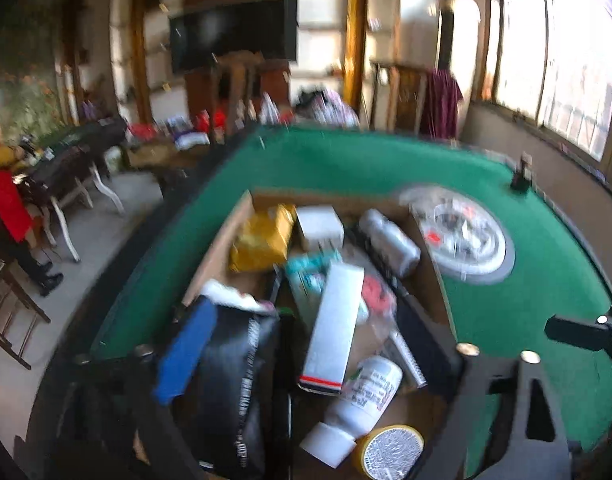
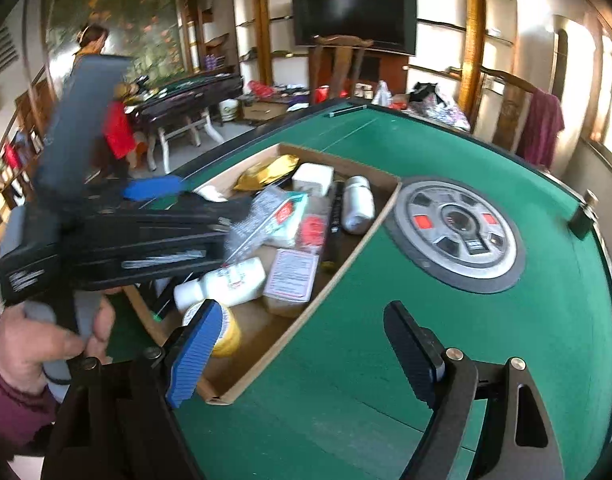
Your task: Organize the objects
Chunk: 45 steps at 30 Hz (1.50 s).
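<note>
On the green table (image 2: 346, 340) lies a shallow cardboard tray (image 2: 306, 316), and the things being sorted are packed into it: a gold packet (image 2: 270, 170) and a small white box (image 2: 313, 178) at the far end; a pale bottle (image 2: 358, 204) lying on its side by the wall nearest the round metal hub (image 2: 454, 234) set in the felt; a white bottle (image 2: 222, 284) on its side near the near end, touching a flat box with a printed label (image 2: 292, 274); a yellow-rimmed tin (image 1: 390, 452) beside that bottle's cap; a long white carton (image 1: 334, 324) lying tilted across the heap in the left wrist view, which is blurred.

The left gripper (image 1: 306, 364) hangs over the near end of the tray, its fingers (image 1: 186, 356) spread wide with the pile showing between them; they close on nothing. A hand (image 2: 46, 344) holds its handle in the right wrist view.

The right gripper (image 2: 302, 352) is over the near corner of the tray and the bare felt beside it; its blue-padded finger (image 2: 196, 354) and black finger (image 2: 414, 350) stand well apart and hold nothing.

Behind the table are a dark television (image 2: 354, 16), wooden chairs, and a person in red and yellow (image 2: 118, 128) at another table.
</note>
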{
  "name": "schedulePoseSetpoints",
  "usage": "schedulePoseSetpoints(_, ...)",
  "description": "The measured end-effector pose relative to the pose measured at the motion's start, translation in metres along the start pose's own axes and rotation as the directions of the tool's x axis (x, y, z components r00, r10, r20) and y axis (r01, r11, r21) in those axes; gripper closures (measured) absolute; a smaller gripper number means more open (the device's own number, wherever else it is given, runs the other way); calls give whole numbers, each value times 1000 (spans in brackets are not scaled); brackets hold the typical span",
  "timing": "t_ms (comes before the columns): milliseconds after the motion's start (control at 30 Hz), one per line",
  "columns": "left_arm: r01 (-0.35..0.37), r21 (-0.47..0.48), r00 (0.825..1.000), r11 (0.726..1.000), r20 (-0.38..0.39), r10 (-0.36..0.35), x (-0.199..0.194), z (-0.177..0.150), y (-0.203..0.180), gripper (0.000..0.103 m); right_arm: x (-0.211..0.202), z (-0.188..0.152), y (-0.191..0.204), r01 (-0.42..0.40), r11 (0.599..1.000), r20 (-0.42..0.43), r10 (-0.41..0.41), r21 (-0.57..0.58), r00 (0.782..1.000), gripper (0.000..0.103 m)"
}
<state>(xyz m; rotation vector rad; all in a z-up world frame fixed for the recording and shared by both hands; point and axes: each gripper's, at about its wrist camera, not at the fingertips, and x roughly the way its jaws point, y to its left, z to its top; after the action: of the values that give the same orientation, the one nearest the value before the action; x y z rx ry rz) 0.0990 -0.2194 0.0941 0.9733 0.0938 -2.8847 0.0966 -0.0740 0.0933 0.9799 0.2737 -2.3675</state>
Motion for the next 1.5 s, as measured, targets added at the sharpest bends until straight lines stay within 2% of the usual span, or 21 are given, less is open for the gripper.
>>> schedulePoseSetpoints(33, -10, -13, 1000, 1000, 29, 11, -8, 1, 1, 0, -2, 0, -3, 7, 1000, 6, -7, 9, 1000, 15)
schedulePoseSetpoints(133, -24, -57, 994, 998, 104, 30, -30, 3, 5, 0, -7, 2, -9, 43, 998, 19, -44, 36, 999, 12)
schedulePoseSetpoints(333, 34, -132, 993, 991, 113, -19, -46, 3, 14, 0, -4, 4, -18, 77, 995, 16, -78, 64, 997, 11)
schedulePoseSetpoints(467, -23, -186, 988, 982, 146, 51, -64, -1, 19, 0, -2, 3, -19, 96, 993, 26, -98, 71, 995, 10)
schedulePoseSetpoints(567, -32, -256, 984, 966, 163, 75, -75, -8, 24, 0, -1, 2, -18, 102, 992, 36, -105, 72, 994, 10)
schedulePoseSetpoints(700, 7, -304, 994, 953, 105, 26, -71, -17, 29, 0, -4, 0, -11, 120, 991, 57, -124, 65, 991, 10)
schedulePoseSetpoints(833, -111, -314, 993, 943, 13, 121, -63, -26, 26, 0, -6, -2, 3, 189, 982, 86, -188, -1, 978, 9)
schedulePoseSetpoints(967, -216, -294, 973, 931, 14, 230, -64, -29, 27, 0, -7, -4, 15, 213, 976, 97, -208, -49, 973, 7)
schedulePoseSetpoints(1167, -287, -297, 949, 911, 38, 311, -70, -30, 35, 0, -1, -4, 19, 208, 977, 83, -203, -53, 976, 7)
schedulePoseSetpoints(1267, -301, -296, 945, 907, 37, 325, -70, -28, 38, 0, 0, -4, 21, 206, 977, 81, -201, -59, 976, 7)
schedulePoseSetpoints(1500, -293, -303, 951, 907, 11, 310, -65, -30, 39, 0, 2, -3, 30, 208, 974, 82, -201, -89, 976, 6)
